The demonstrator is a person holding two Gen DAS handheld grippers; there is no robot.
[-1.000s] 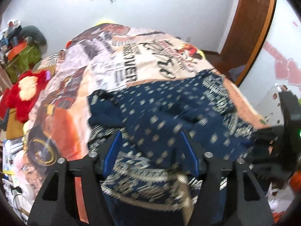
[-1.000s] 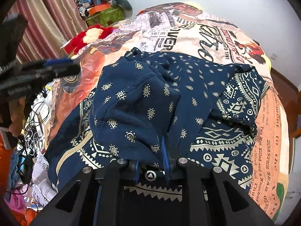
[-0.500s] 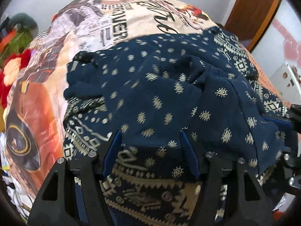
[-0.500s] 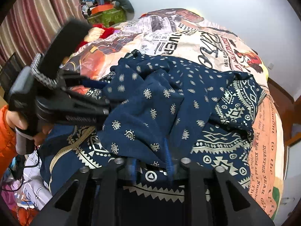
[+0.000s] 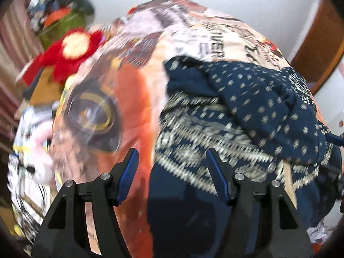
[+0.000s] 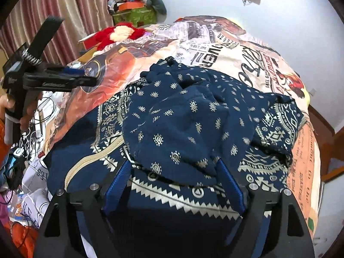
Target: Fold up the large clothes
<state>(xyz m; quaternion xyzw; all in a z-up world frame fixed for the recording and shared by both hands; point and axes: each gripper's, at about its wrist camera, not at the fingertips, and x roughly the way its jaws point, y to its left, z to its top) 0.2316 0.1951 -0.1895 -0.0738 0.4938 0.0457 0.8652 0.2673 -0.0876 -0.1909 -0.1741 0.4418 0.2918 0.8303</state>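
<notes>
Garment (image 6: 193, 129), a navy piece printed with pale paisley dots and geometric bands, lies bunched on the bed (image 6: 247, 49), toward its near edge and right side, with 1 dotted flap turned over the banded part and its lower hem hanging past the near edge. The right gripper (image 6: 174, 172) is opening its jaws: the flap's edge sits between the blue pads but is no longer pinched, so it looks like a fold just laid down and let go. The left gripper (image 5: 172, 161) stands about half open with nothing held, its jaws straddling the garment's left border where cloth meets the orange print of the bedcover; that view is blurred, so finer detail is lost. The step in hand seems to be the release after 1 fold. Next, as I judge it, the left gripper must close on the left border or hem, the right must find a matching edge, and both lift together to carry the next fold across
</notes>
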